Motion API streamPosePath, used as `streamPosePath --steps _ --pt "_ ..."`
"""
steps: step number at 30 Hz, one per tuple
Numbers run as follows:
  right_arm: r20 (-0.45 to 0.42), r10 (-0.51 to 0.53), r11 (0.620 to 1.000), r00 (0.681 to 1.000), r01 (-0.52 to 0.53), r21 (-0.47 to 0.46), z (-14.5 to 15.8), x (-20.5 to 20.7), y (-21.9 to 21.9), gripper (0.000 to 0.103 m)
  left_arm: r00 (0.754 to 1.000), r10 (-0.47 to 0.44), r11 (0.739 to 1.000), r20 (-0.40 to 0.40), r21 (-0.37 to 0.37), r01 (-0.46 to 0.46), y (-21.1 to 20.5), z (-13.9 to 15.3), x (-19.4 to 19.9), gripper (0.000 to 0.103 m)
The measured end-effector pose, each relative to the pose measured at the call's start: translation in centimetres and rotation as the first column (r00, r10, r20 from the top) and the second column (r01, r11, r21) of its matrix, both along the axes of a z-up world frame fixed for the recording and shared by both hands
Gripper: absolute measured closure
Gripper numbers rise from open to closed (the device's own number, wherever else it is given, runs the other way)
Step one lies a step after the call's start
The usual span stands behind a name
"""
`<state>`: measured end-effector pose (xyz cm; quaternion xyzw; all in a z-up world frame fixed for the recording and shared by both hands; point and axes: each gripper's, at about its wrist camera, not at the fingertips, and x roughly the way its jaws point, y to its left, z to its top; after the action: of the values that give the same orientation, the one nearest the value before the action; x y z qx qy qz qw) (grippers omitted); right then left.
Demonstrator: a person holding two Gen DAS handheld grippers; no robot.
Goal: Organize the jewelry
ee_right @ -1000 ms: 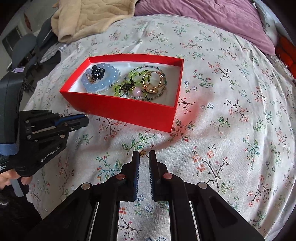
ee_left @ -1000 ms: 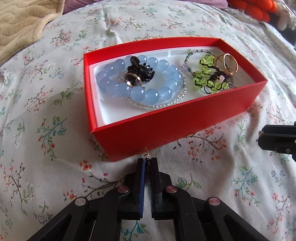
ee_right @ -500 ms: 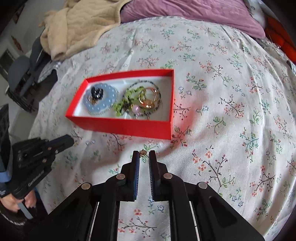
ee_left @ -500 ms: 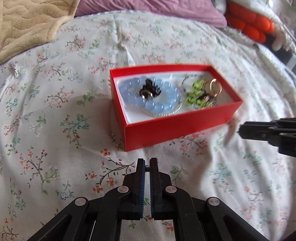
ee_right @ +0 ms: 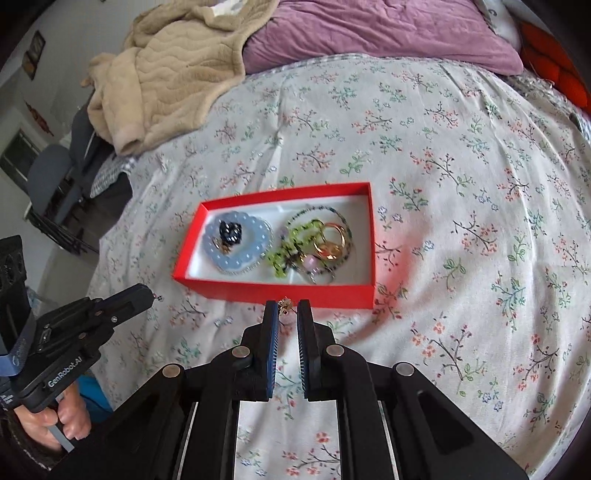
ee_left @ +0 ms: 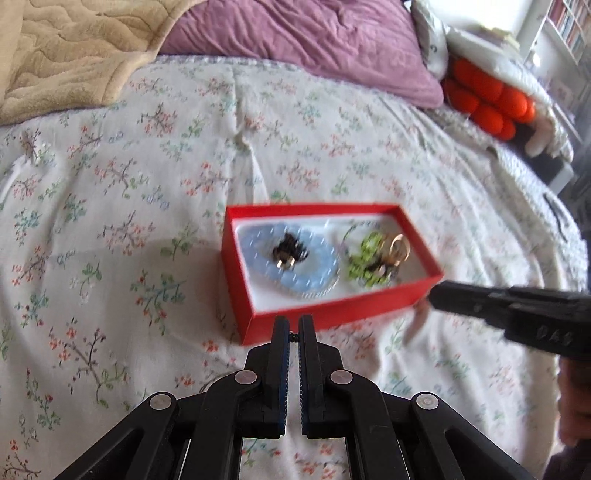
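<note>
A red box (ee_left: 351,314) (ee_right: 258,290) with a white inside lies on the flowered bedspread. It holds a blue bead bracelet (ee_left: 314,284) (ee_right: 240,260), a black piece (ee_left: 291,247), green beads (ee_left: 365,266) (ee_right: 286,254) and gold rings (ee_left: 399,249) (ee_right: 332,240). My left gripper (ee_left: 293,326) (ee_right: 147,291) hangs in front of the box's near wall, shut on a tiny stud (ee_left: 293,336). My right gripper (ee_right: 283,308) (ee_left: 434,295) is off the box's other near corner, shut on a small gold earring (ee_right: 285,304).
A beige blanket (ee_right: 177,74) and a purple pillow (ee_right: 369,33) lie at the head of the bed. An orange cushion (ee_left: 487,99) sits at the far right. A chair (ee_right: 48,173) stands beside the bed. A hand (ee_right: 62,424) grips the left gripper's handle.
Both grippers have risen and drawn back from the box, which now looks smaller and farther off. Both stay shut on their small pieces.
</note>
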<state>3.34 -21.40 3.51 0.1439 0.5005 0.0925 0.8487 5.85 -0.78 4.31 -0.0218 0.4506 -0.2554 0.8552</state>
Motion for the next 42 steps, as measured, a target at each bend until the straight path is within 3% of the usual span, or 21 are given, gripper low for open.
streamPosePath --steps 12,21,31,34,36,42 --pt "-0.022 -0.026 0.999 0.999 0.027 0.043 -0.7 3.3 -0.7 0.092 0.996 0.002 0.998 -0.089 -0.057 -0.007 -2.4 -1.0 3.4 0.102" --pt "-0.057 -0.044 0.996 0.997 0.048 0.074 -1.8 4.9 -1.8 0.092 0.992 0.011 1.0 -0.127 -0.004 -0.011 -3.9 -2.5 5.3 0.102" --pt "-0.083 -0.043 0.994 0.996 0.051 0.1 -2.3 5.4 -2.3 0.089 0.994 -0.007 0.999 -0.105 0.032 0.011 -4.8 -2.6 5.6 0.101" --pt "-0.077 -0.042 0.995 0.996 0.049 0.091 -2.0 5.3 -2.4 0.073 0.995 -0.01 0.999 -0.097 0.048 0.014 -4.8 -2.4 5.4 0.093" --pt "-0.07 -0.044 0.995 0.997 0.05 0.091 -1.8 5.1 -2.5 0.069 0.996 -0.006 0.998 -0.088 0.058 0.011 -4.6 -2.3 5.2 0.088" --pt "-0.047 -0.028 0.997 0.999 0.031 0.075 -0.7 4.3 -2.2 0.069 0.999 -0.001 0.995 -0.047 0.104 0.006 -4.3 -1.8 4.1 0.07"
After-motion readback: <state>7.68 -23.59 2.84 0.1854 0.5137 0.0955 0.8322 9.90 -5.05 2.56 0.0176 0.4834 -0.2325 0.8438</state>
